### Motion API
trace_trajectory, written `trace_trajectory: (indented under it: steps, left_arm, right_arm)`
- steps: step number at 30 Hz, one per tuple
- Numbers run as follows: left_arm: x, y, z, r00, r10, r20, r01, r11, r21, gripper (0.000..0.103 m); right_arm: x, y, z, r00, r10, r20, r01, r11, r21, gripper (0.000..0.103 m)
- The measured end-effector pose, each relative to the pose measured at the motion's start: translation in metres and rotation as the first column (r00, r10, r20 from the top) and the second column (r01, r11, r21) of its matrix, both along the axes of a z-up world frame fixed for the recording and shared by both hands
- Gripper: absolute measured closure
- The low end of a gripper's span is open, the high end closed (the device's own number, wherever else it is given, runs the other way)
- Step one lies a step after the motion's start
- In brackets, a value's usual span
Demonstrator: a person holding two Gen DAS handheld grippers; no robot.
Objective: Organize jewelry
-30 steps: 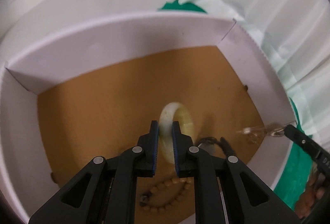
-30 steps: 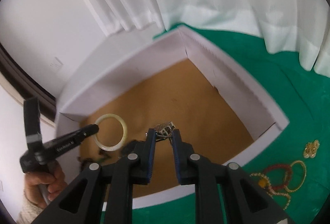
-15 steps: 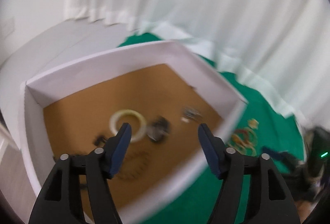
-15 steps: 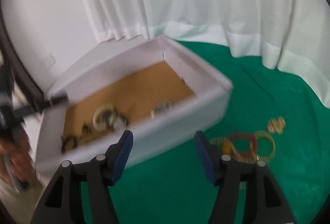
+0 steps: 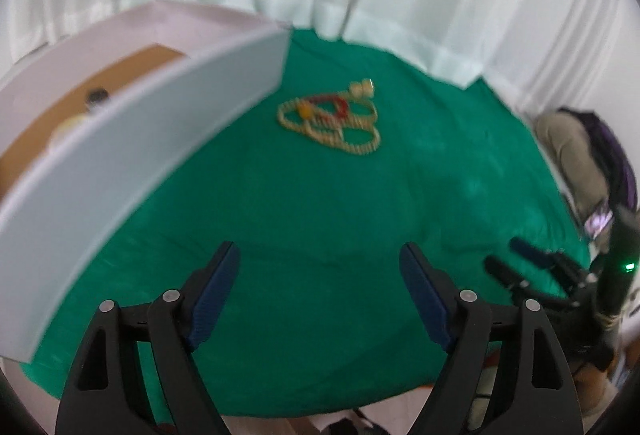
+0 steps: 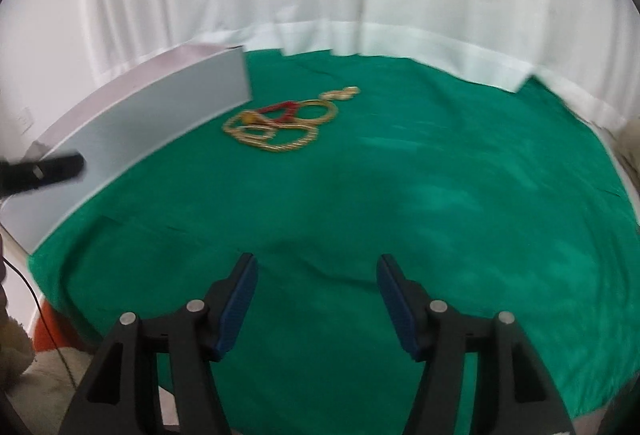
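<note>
While both the left gripper (image 5: 320,289) and right gripper (image 6: 314,295) hover spread and empty, the bead bracelets (image 6: 280,127) lie well ahead on the green cloth (image 6: 400,215), beside the white box (image 6: 160,107).

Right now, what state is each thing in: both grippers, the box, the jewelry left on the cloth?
left gripper: open, empty
right gripper: open, empty
white box: lidless, some pieces inside, blurred
jewelry pile: tangled together on the green cloth, outside the box
</note>
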State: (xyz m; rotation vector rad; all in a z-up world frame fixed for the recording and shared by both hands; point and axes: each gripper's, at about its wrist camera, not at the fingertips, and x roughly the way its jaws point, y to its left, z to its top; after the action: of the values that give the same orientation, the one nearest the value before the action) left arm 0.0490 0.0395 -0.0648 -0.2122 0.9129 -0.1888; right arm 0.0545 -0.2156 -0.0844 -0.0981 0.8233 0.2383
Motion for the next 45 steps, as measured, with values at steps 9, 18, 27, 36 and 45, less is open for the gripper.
trace_trajectory:
  steps: [9, 18, 27, 36, 45]
  left_arm:
    - [-0.013, -0.027, -0.023, 0.998, -0.052, -0.048, 0.054, 0.997, 0.053, 0.020]
    - [-0.009, -0.035, -0.028, 0.996, -0.061, -0.058, 0.065, 0.995, 0.073, 0.020]
    - [-0.002, -0.038, -0.037, 0.995, -0.048, -0.089, 0.056, 0.994, 0.088, 0.020]
    - [0.037, -0.019, -0.026, 0.996, 0.036, -0.086, -0.031, 0.998, 0.053, 0.020]
    - [0.116, -0.009, -0.013, 0.996, 0.040, -0.081, -0.035, 0.998, 0.061, 0.020]
  right_arm:
    - [-0.010, 0.003, -0.019, 1.000, -0.002, -0.002, 0.002, 0.999, 0.034, 0.040]
    - [-0.019, 0.002, -0.017, 1.000, 0.012, 0.013, -0.013, 0.998, 0.062, 0.040]
    - [-0.019, 0.001, -0.023, 1.000, 0.015, -0.002, -0.014, 0.997, 0.082, 0.040]
    - [-0.023, -0.007, -0.020, 1.000, 0.005, 0.019, -0.007, 0.995, 0.104, 0.040]
    - [-0.026, -0.010, -0.021, 1.000, 0.015, 0.022, -0.017, 0.992, 0.123, 0.040]
